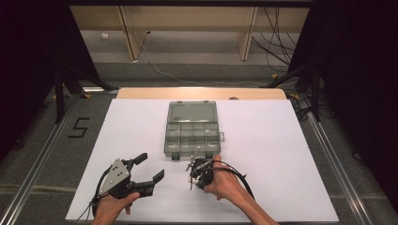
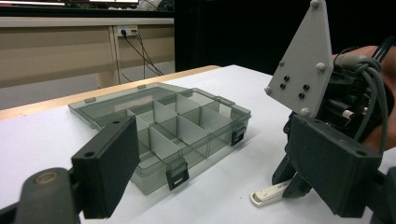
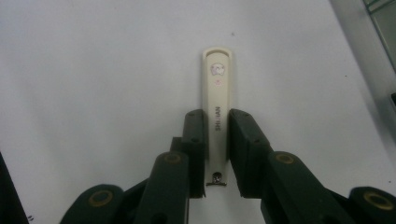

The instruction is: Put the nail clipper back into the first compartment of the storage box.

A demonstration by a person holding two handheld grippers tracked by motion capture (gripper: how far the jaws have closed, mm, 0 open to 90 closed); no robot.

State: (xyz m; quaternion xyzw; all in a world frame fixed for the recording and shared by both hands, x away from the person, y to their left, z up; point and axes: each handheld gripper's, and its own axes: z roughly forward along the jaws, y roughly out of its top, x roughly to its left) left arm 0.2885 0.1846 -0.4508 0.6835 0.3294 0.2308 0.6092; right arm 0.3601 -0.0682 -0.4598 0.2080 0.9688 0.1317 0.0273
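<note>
Nearest to us, our right gripper (image 3: 216, 140) is clenched on the nail clipper (image 3: 217, 98), its jaws pressing the two long sides near the hinge end. The cream clipper lies flat on the white table sheet (image 1: 281, 154), just on our side of the compartment box (image 1: 192, 129), near that box's front edge. Its long axis runs straight on from the jaws, the rounded lever tip pointing away from the hand, so most of its length sticks out ahead of the grip.

Our left gripper (image 1: 150, 168) waits released, jaws wide apart and nothing between them, farther from the box and off to its front left corner. The right hand is plainly the nearer one.

Beyond the clipper the box stands with its clear lid (image 1: 192, 111) thrown back flat, the empty compartments exposed. We judge the coming move to be a lift over the box's front wall with its two dark latches (image 2: 177, 175), which is the one thing in the path.
</note>
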